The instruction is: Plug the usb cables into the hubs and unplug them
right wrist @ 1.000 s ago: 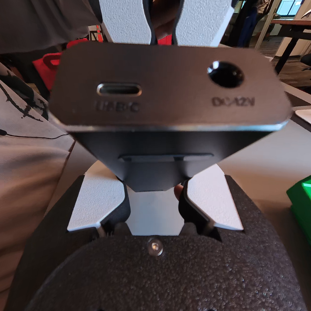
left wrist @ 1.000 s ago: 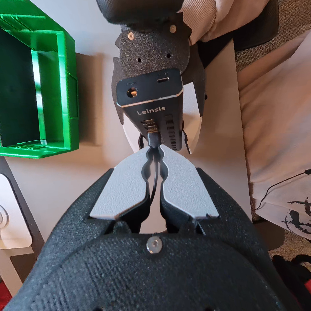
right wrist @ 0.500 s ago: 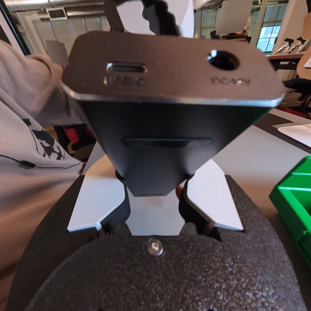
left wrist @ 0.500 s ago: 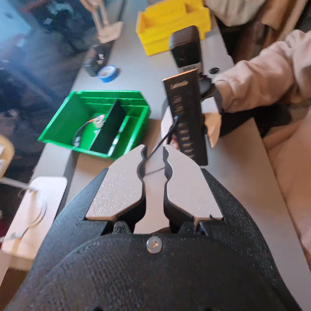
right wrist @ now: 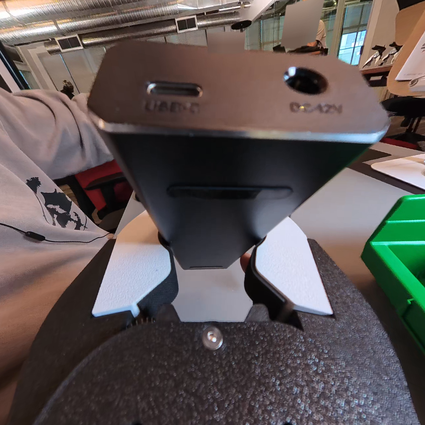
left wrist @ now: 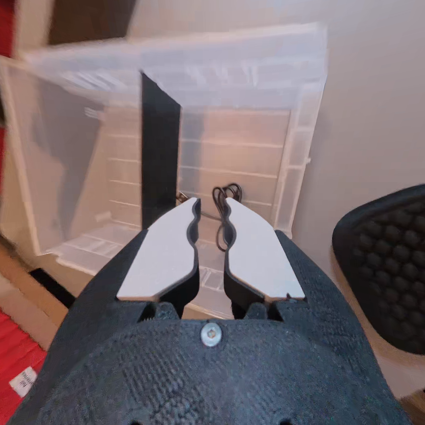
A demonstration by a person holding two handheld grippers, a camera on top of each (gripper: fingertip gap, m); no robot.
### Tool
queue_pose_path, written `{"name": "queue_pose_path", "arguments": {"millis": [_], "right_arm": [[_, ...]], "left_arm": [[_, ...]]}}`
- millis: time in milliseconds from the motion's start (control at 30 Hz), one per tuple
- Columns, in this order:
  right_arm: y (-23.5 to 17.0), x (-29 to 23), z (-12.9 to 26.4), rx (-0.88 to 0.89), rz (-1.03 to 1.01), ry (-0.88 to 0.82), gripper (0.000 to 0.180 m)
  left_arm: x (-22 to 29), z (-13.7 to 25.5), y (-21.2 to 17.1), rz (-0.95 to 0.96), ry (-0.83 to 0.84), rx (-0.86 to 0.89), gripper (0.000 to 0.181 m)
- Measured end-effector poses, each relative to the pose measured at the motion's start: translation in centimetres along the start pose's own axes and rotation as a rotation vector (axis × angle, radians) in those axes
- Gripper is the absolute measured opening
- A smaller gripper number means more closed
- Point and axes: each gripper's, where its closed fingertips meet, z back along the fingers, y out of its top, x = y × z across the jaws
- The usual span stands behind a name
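1. The right gripper (right wrist: 211, 250) is clamped on the near end of the hub (right wrist: 230, 161), which stands up out of it and fills the right wrist view. The hold is low on a long body, so a sideways knock or a push from a plug could lever the hub over or twist it in the jaws.
2. The left gripper (left wrist: 211, 202) has its jaws parted by a narrow gap with nothing between them. It hangs over a clear bin (left wrist: 299, 138) with a dark divider (left wrist: 159, 149) on the left.
3. A coiled black cable (left wrist: 224, 207) lies on the bin floor just beyond the fingertips. A descent off to one side could close on one loop alone and drag the tangle up.
4. A plug end seems to lie by the divider, but it is too small and blurred to be sure; gripping the cord instead would leave the plug dangling and hard to aim.
5. The divider and bin wall stand close, so a finger could catch them.
6. A green bin (right wrist: 391, 253) sits right of the hub.
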Motion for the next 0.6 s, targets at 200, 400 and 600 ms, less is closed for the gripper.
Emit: {"name": "queue_pose_path", "arguments": {"millis": [200,400,600], "right_arm": [[-0.6,0.1,-0.2,-0.023,-0.009,-0.001,0.072],[-0.5,0.3,0.2,-0.014,-0.013,-0.002,0.072],[0.0,0.4,0.5,0.002,-0.012,-0.002,0.072]], "left_arm": [[2.0,-4.9,-4.5,-0.109,-0.178,-0.314,0.028],[2.3,-7.0,-5.7,-0.16,-0.213,-0.465,0.009],[1.3,-0.8,0.0,-0.292,-0.029,-0.299,0.007]]}}
